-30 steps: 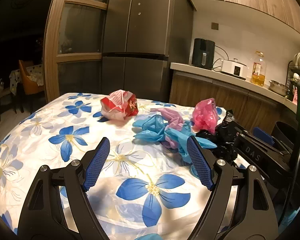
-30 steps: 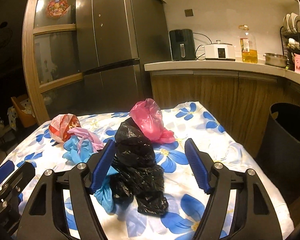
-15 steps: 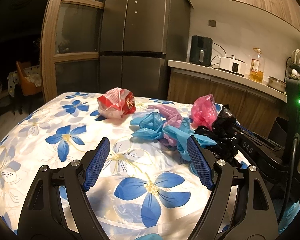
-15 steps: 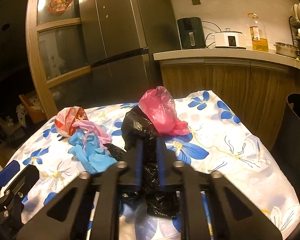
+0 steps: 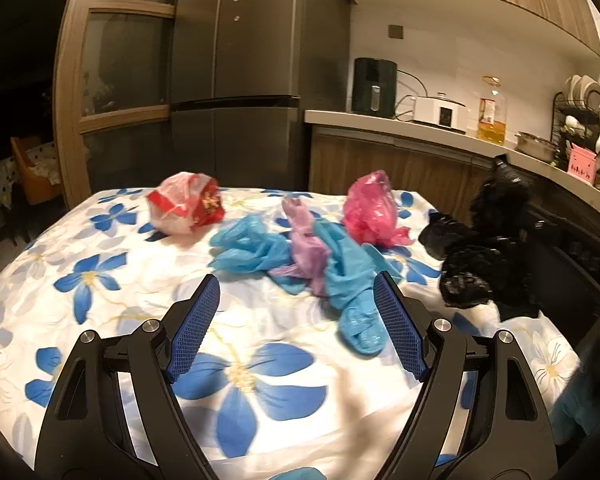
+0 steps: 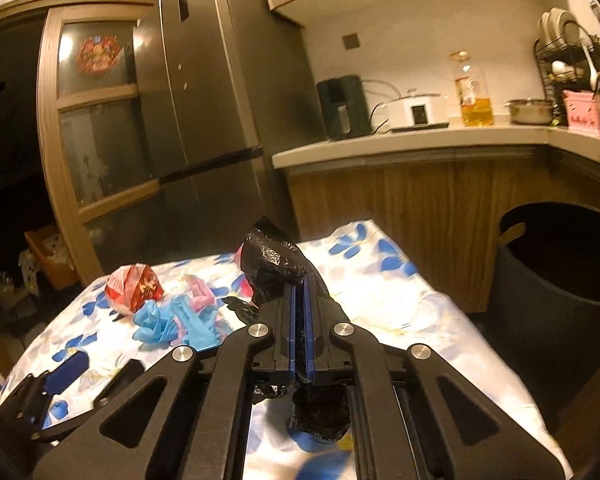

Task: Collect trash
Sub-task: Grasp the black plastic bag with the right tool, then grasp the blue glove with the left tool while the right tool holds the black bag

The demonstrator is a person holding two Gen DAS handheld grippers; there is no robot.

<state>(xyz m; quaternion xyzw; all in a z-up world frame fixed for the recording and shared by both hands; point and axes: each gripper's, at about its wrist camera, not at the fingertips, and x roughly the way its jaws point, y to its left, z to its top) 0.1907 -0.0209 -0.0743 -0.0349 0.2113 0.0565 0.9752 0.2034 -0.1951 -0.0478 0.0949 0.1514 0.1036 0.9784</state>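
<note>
A crinkled, glossy black bag (image 6: 274, 262) is pinched between the closed blue ribbed pads of the right tool (image 6: 299, 284), its loose end hanging below over the desk (image 6: 384, 304), which is covered by a shiny cloth printed with blue flowers. The left tool (image 5: 296, 286) is held wide apart with nothing in it. Limp blue bags (image 5: 342, 276), a purple one (image 5: 306, 248), a puffed pink bag (image 5: 368, 210) and a red-and-white bag (image 5: 186, 208) are left lying mid-desk. A dark round bin (image 6: 560, 280) is seen beside the desk.
</note>
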